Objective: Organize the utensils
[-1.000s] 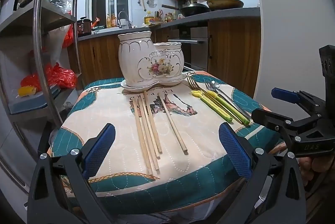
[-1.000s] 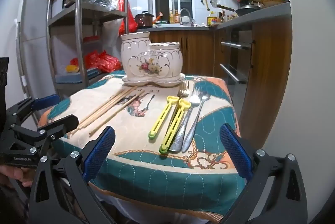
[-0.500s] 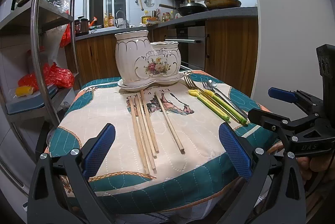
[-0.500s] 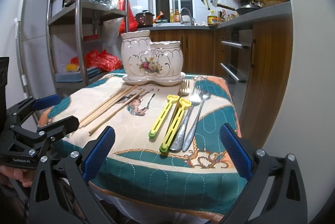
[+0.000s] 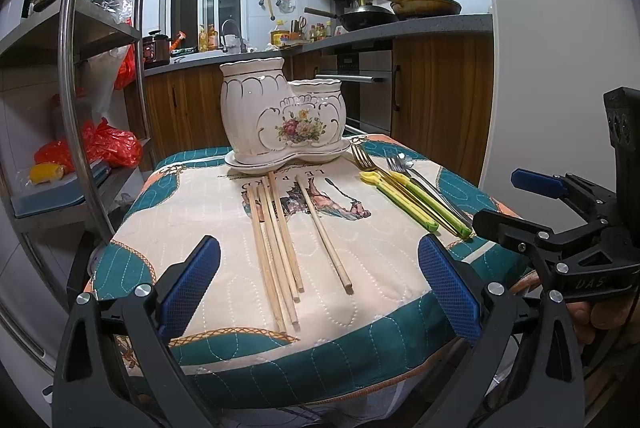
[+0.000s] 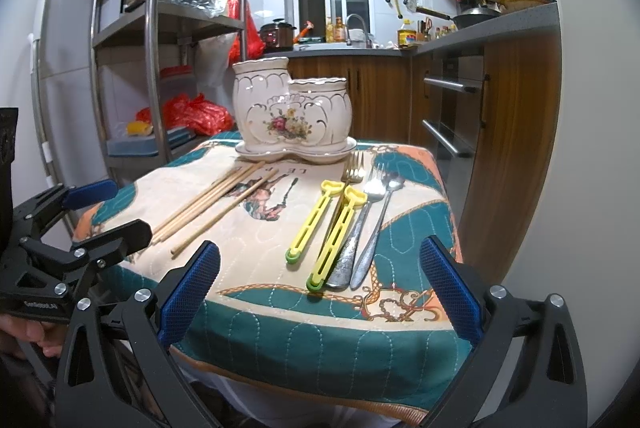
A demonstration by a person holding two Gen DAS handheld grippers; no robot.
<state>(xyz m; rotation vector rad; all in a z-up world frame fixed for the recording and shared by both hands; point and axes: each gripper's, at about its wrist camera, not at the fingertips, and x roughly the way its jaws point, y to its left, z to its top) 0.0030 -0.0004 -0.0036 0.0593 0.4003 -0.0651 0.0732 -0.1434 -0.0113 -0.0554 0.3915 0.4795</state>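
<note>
While your left gripper (image 5: 320,288) hangs wide apart at the near edge of the quilted cloth (image 5: 200,212), the four chopsticks (image 5: 276,248) lie ahead of it, between the blue pads (image 5: 188,288) but touched by neither. They run from the near edge up to the ceramic holder (image 5: 282,116), which stands at the far side on its saucer and has two cups, one tall and one short. Your right gripper (image 6: 320,288) is likewise spread and holds nothing; just ahead of its gap lie two yellow clips (image 6: 328,228), side by side. Right of the clips, toward the holder, I count what looks like three metal pieces (image 6: 368,224), forks or spoons, though their overlap makes that unsure.
</note>
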